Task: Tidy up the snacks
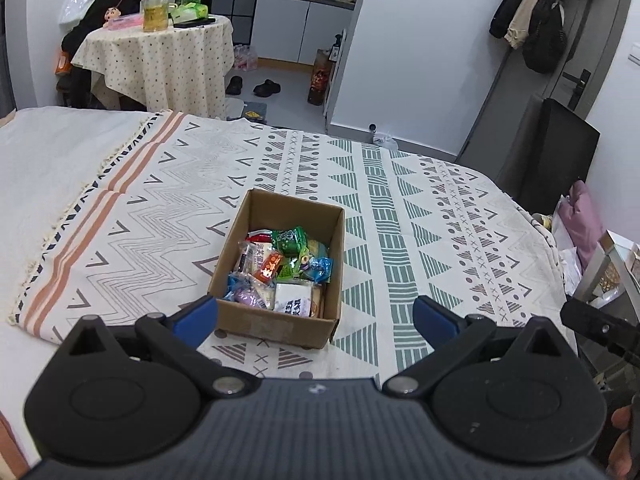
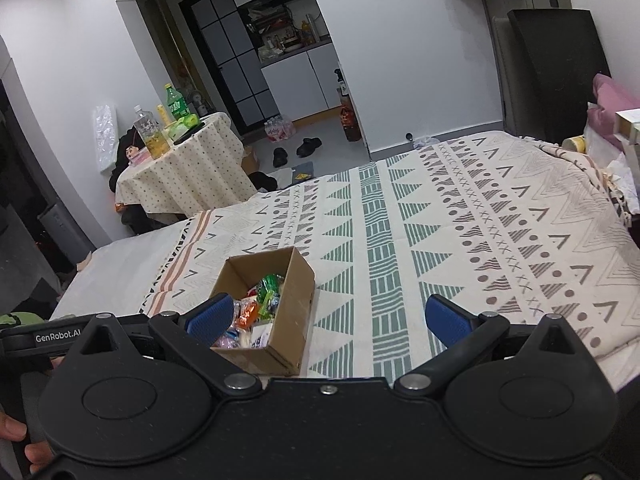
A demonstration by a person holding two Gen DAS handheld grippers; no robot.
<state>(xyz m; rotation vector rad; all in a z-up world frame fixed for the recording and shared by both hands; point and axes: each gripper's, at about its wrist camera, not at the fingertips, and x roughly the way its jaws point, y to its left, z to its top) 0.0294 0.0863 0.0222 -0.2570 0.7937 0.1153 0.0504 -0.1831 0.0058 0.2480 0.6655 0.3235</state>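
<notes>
An open cardboard box (image 1: pixel 260 320) sits on the patterned bedspread (image 1: pixel 400 208) and holds several wrapped snacks (image 1: pixel 280 272) in green, orange, blue, purple and white. My left gripper (image 1: pixel 316 316) is open and empty, just in front of the box's near wall. In the right wrist view the box (image 2: pixel 296 304) lies to the lower left, with snacks (image 2: pixel 256 312) inside. My right gripper (image 2: pixel 330 318) is open and empty, to the right of the box; its left fingertip (image 2: pixel 210 318) overlaps the box's near corner.
A round table (image 1: pixel 160 56) with a dotted cloth carries bottles (image 1: pixel 156 4) beyond the bed's far edge. Shoes (image 1: pixel 266 87) lie on the floor. A black panel (image 1: pixel 560 156) and pink cushion (image 1: pixel 580 224) stand at the right. The bedspread (image 2: pixel 480 240) stretches wide to the right.
</notes>
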